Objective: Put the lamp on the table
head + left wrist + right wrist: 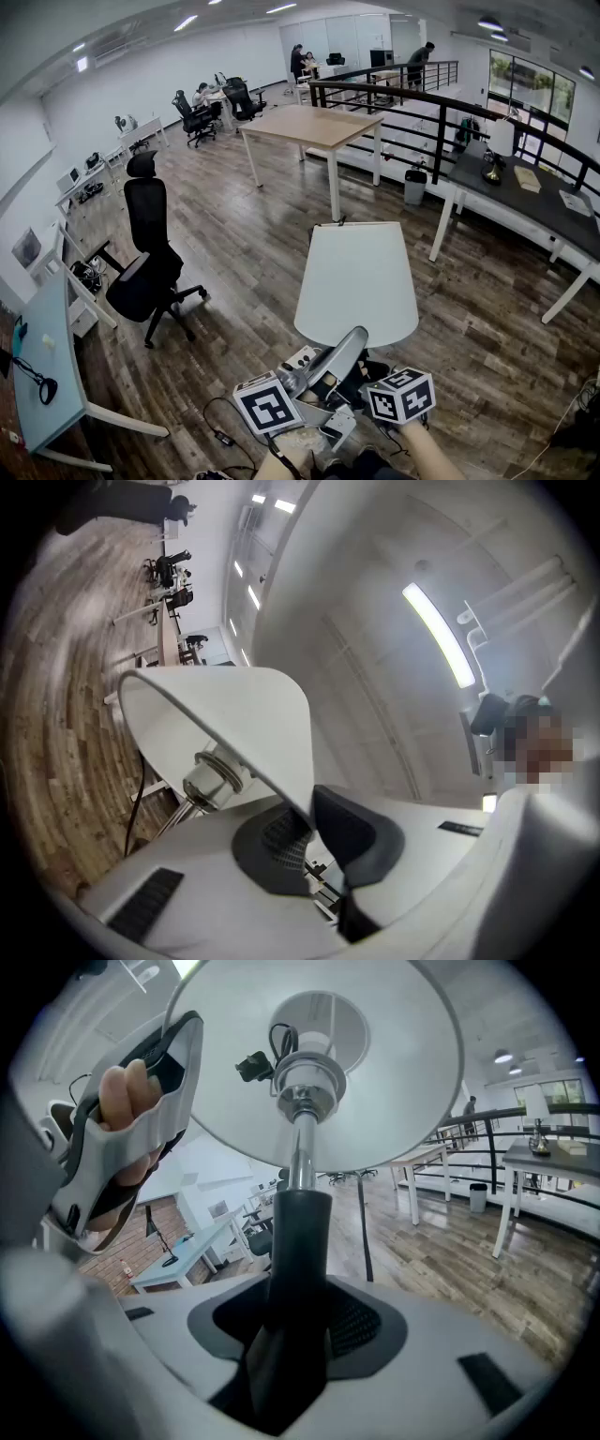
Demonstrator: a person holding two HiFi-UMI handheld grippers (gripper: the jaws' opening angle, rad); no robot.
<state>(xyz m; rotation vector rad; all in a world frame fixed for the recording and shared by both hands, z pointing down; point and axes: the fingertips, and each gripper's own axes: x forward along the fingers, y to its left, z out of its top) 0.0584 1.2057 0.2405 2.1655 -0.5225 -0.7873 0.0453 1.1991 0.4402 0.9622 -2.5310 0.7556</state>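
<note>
I hold a lamp in the air over the wooden floor; its white cone shade (357, 280) fills the lower middle of the head view. My left gripper (339, 354) is shut on the lower rim of the shade (225, 714), and its dark pads pinch the thin edge (305, 819). The metal bulb socket (210, 780) shows under the shade. My right gripper (289, 1335) is shut on the lamp's black stem (298, 1232), below the chrome tube and socket (304, 1082). In the right gripper view the left gripper (131, 1129) shows at the shade's edge, with fingers on it.
A light wooden table (314, 127) stands ahead. A dark table (534, 199) with a gold lamp runs along the black railing (441, 112) at right. A black office chair (145, 262) and a pale blue desk (42, 366) are at left. People sit at far desks.
</note>
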